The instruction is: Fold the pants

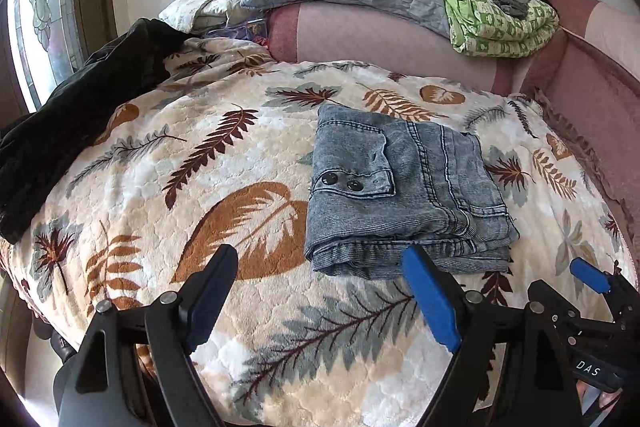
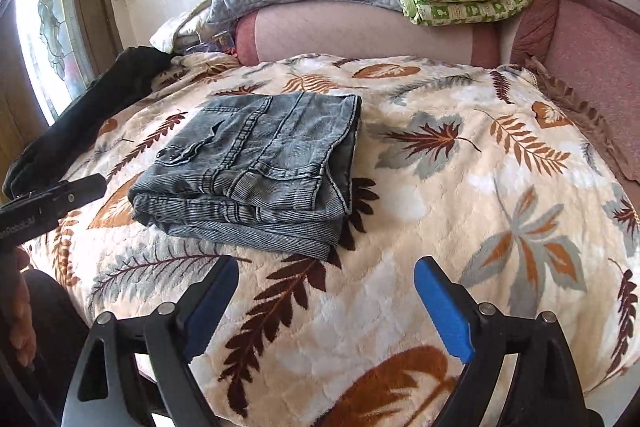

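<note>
Left gripper (image 1: 320, 275) and right gripper (image 2: 326, 285) fingers apart, empty, folded pants (image 1: 400, 187) just beyond on blanket (image 1: 160, 167).

Ribbed faded denim pants (image 1: 404, 187); plush fleece blanket (image 1: 224, 155).

Lower layers of the folded pants (image 1: 404, 187) hidden beneath the top — perhaps 3 folds; dark garment (image 1: 80, 115) cut off left.

Black hand-held gripper (image 1: 320, 267), blue pads (image 1: 430, 297), silver screws.
</note>
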The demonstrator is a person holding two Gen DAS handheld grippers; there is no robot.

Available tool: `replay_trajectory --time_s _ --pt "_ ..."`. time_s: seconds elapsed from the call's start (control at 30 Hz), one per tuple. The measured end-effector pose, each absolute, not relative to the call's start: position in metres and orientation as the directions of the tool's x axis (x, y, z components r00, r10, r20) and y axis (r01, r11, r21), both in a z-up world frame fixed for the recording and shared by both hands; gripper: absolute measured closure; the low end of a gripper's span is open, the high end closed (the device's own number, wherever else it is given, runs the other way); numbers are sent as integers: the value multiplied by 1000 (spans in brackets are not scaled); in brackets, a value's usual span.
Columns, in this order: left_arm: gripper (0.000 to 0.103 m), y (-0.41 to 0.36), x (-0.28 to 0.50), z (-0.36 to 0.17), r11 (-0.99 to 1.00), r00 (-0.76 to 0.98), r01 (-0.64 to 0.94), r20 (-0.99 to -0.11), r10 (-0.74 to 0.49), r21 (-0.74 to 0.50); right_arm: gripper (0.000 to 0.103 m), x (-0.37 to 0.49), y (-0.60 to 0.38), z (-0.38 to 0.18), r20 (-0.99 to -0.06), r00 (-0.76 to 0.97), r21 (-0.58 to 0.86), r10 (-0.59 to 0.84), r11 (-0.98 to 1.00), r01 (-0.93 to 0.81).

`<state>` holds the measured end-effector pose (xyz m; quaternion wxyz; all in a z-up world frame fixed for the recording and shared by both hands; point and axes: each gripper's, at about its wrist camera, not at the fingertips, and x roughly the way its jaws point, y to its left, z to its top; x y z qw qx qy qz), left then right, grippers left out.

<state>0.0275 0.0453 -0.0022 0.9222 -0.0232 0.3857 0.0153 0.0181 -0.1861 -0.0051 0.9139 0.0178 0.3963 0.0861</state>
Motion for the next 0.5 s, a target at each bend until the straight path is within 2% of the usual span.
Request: replay_trajectory --time_s 0.07,0.5 --pt "18 42 23 -2 999 702 -42 -712 9 -29 0 15 -184 -7 -720 673 96 171 984 -148" --pt "18 25 9 0 1000 716 -30 -698 16 -8 0 4 -180 -11 -725 668 73 166 984 -165"
